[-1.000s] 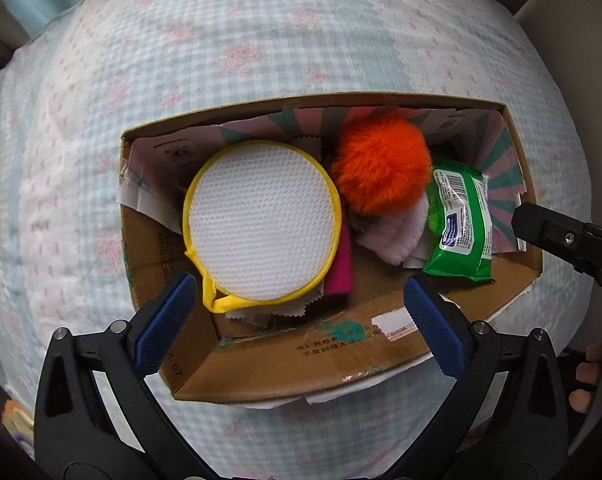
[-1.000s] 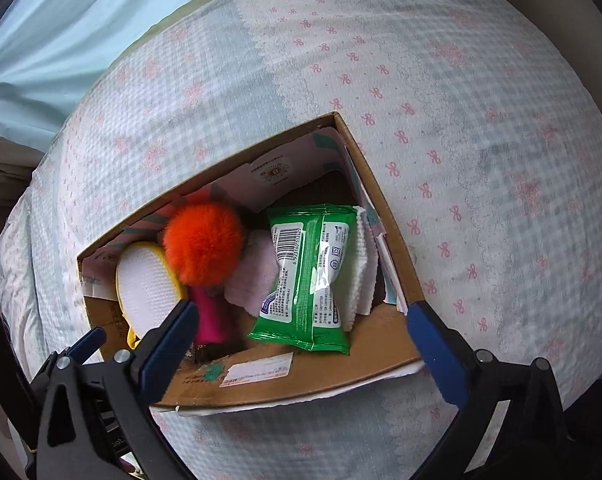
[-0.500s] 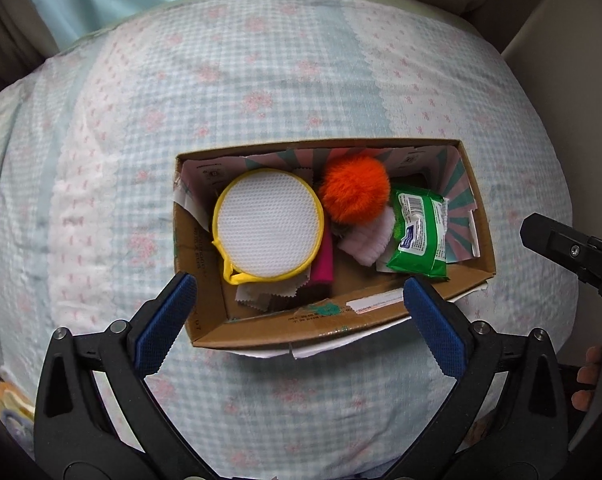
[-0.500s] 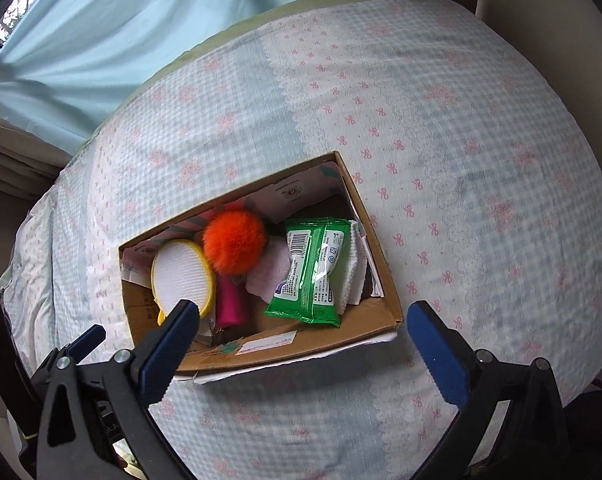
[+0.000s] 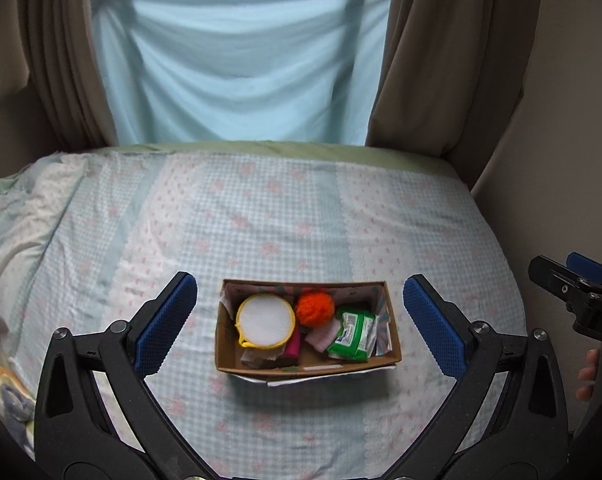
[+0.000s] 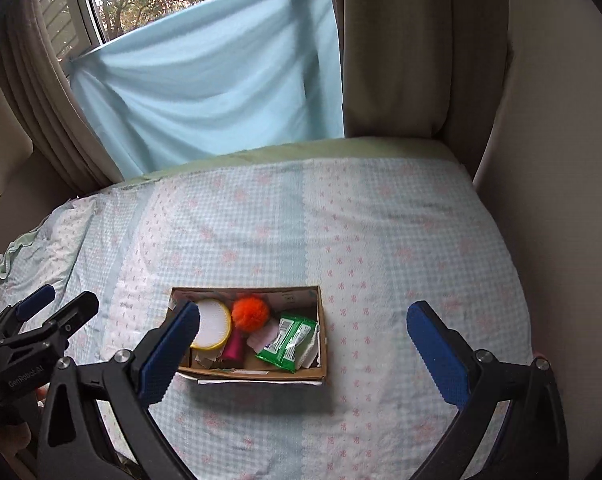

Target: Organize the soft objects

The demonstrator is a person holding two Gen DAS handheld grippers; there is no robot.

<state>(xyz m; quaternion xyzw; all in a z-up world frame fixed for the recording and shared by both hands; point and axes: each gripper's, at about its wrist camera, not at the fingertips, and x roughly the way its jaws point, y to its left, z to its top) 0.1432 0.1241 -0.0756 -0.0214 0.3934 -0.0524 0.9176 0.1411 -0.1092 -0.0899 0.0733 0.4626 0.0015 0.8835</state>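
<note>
A cardboard box (image 5: 309, 365) lies on the bed, low in the middle of both views. Inside it are a round white mesh pad with a yellow rim (image 5: 265, 320), an orange pompom (image 5: 315, 308), a green wipes pack (image 5: 351, 334), a pink cloth (image 5: 321, 337) and a magenta item (image 5: 292, 347). My left gripper (image 5: 297, 282) hangs open and empty, well above and in front of the box. Equally high, my right gripper (image 6: 304, 308) is open with nothing between its fingers. The right wrist view shows the box (image 6: 261, 374), pad (image 6: 211, 324), pompom (image 6: 250, 312) and wipes (image 6: 289, 340).
The bed cover (image 5: 301, 220) is pale checked cloth, rumpled at the left (image 5: 25, 208). A light blue sheet (image 5: 237, 60) hangs between brown curtains (image 5: 429, 80) at the head. A wall (image 6: 549, 160) runs close along the right side. A person's fingers (image 5: 587, 376) show at the right edge.
Both grippers have drawn back and up from the box, which now looks much smaller. The window, the blue sheet and the curtains have come into view. Both stay open.
</note>
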